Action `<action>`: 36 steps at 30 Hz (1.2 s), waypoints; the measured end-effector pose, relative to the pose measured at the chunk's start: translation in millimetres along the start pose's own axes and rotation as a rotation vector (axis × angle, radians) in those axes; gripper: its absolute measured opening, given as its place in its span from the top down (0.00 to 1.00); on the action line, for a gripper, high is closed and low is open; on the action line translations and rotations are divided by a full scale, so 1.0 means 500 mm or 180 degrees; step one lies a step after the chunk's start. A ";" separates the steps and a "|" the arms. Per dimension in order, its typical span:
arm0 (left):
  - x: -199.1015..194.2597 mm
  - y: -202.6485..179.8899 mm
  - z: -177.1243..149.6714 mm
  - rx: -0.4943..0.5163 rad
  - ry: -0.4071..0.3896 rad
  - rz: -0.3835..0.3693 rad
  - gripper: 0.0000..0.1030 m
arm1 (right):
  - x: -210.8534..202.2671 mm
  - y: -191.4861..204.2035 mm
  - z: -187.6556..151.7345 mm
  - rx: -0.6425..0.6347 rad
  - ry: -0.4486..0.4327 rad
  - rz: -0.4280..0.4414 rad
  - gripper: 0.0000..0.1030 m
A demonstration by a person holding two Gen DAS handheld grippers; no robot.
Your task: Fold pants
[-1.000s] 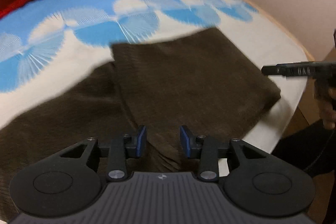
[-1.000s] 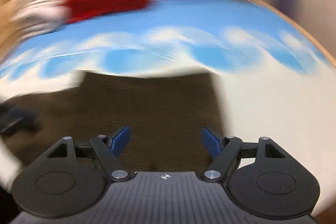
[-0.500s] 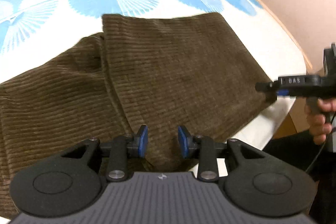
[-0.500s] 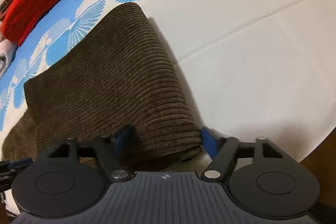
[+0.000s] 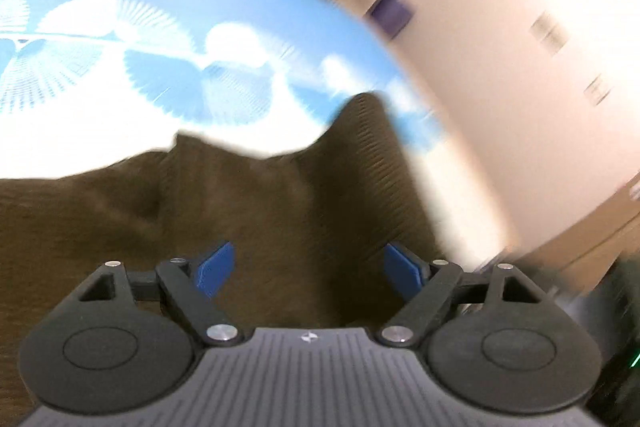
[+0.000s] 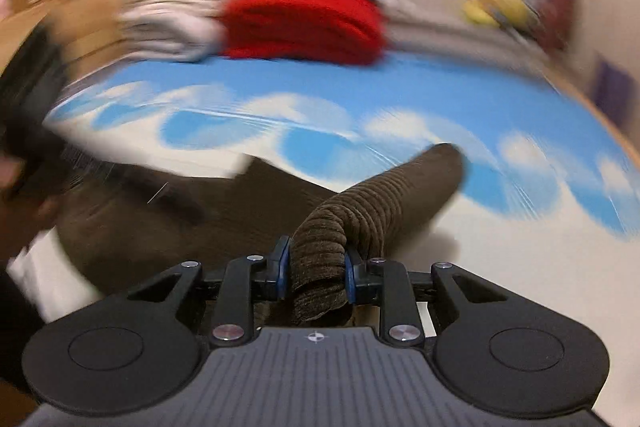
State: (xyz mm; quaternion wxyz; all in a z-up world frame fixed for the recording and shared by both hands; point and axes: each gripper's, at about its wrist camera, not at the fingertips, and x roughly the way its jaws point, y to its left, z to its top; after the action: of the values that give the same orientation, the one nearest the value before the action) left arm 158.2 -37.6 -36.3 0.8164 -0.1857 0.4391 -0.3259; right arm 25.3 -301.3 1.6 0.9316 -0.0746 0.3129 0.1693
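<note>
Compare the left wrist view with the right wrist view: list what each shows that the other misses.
Only the left wrist view shows the left claw, open above the brown corduroy pants, gripping nothing. Only the right wrist view shows the right claw shut on a bunched fold of the pants, plus a blurred stack of folded clothes. Both show the pants, the blue-and-white sheet and a red garment.

One pair of brown corduroy pants [image 6: 320,259] lies on the one bed [image 6: 540,267]. Two grippers: left [image 5: 308,269], right [image 6: 315,269]. One red folded garment [image 6: 300,27] beyond the pants.
</note>
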 end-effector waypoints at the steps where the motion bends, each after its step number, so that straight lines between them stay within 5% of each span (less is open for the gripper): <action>1: -0.004 0.002 0.005 -0.0038 -0.0042 -0.0078 0.15 | 0.005 0.030 -0.001 -0.0201 -0.0031 0.0087 0.74; 7: 0.043 0.007 0.020 -0.0086 0.0151 0.0035 0.16 | 0.043 0.140 -0.010 -0.0781 -0.0046 0.0498 0.74; 9: 0.073 0.017 0.022 -0.0052 0.0230 0.0244 0.27 | 0.054 0.164 -0.013 -0.0922 -0.0020 0.0593 0.74; 11: 0.090 0.019 0.024 0.0042 0.0279 0.0442 0.65 | 0.062 0.178 -0.015 -0.1027 0.0014 0.0571 0.74; 14: 0.111 0.026 0.024 0.0166 0.0343 0.0614 0.80 | 0.071 0.178 -0.012 -0.1041 0.0096 0.0534 0.74; 20: 0.073 0.016 0.007 0.0382 0.0255 0.0789 0.83 | 0.075 0.158 0.012 -0.0710 0.0400 0.0708 0.53; 22: 0.039 0.026 0.009 0.0319 0.0186 0.0837 0.83 | 0.066 0.134 0.031 -0.0454 0.0453 0.0777 0.37; 26: -0.043 0.072 0.006 0.0160 0.0077 0.1007 0.83 | 0.049 0.075 0.096 0.0123 0.0416 0.0953 0.35; 31: -0.167 0.153 0.007 -0.0120 -0.0178 0.1155 0.84 | 0.070 0.012 0.161 0.0401 0.0424 0.0678 0.19; 36: -0.299 0.257 -0.010 -0.0525 -0.0408 0.1434 0.84 | 0.154 -0.008 0.132 0.0656 0.0642 0.0492 0.19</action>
State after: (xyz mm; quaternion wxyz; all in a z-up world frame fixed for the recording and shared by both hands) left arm 141.6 158.7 -25.7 0.8767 -0.1694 0.4418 -0.0863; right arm 121.0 -268.1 7.2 0.8824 0.0291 0.4254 0.1991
